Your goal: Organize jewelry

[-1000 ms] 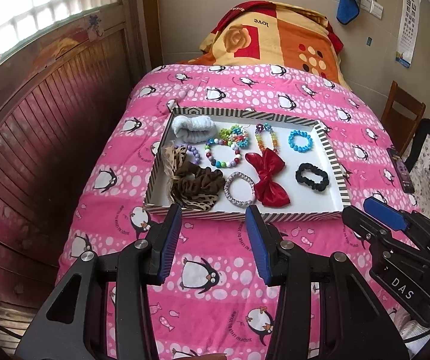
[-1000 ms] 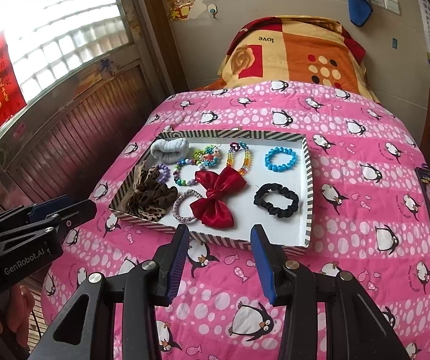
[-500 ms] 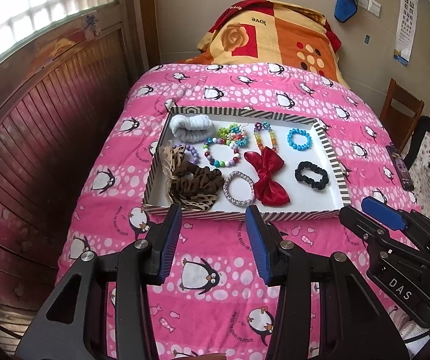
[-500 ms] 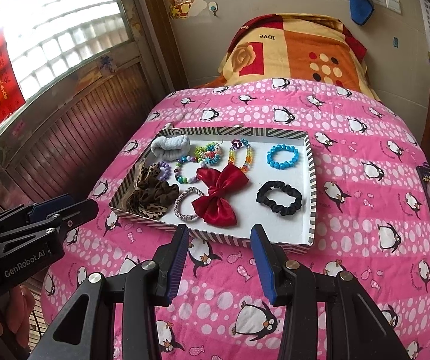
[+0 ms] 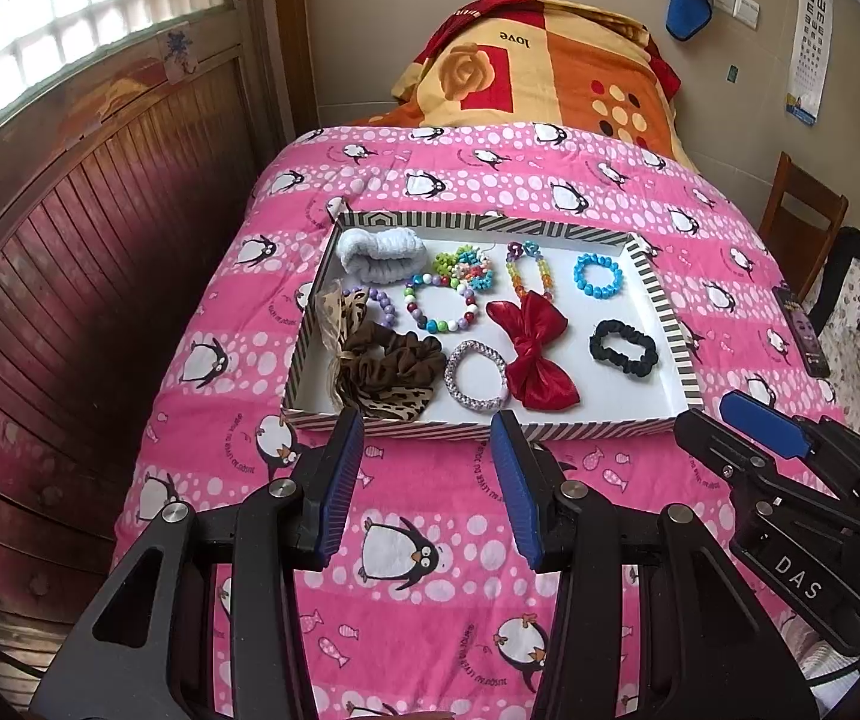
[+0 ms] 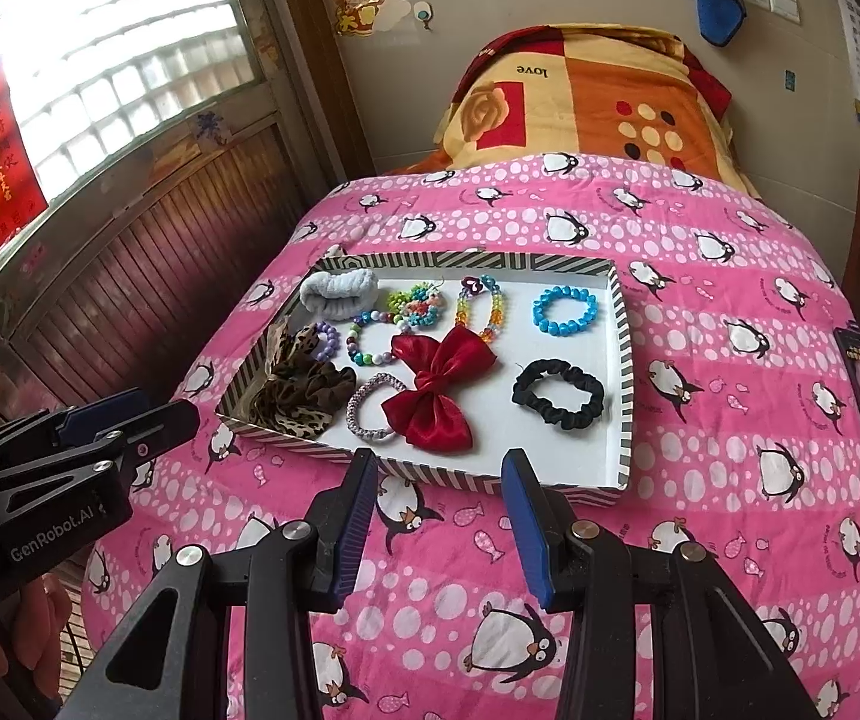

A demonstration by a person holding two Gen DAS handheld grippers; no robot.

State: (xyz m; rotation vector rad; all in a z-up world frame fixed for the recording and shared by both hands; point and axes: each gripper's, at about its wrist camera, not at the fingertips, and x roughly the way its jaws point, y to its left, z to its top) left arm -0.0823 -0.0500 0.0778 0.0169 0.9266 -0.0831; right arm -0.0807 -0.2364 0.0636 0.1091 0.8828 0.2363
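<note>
Both the left tongs (image 5: 427, 450) and right tongs (image 6: 439, 489) hang released and empty just short of the striped tray (image 6: 622, 360), where the jewelry lies crowded ahead; risk: overlapping beaded bracelets (image 6: 397, 315) could snag together when lifted.

A home bedroom is showing: a bed (image 5: 490, 540) wearing a pink penguin quilt, a folded blanket (image 5: 538, 66) lying at its head.
</note>
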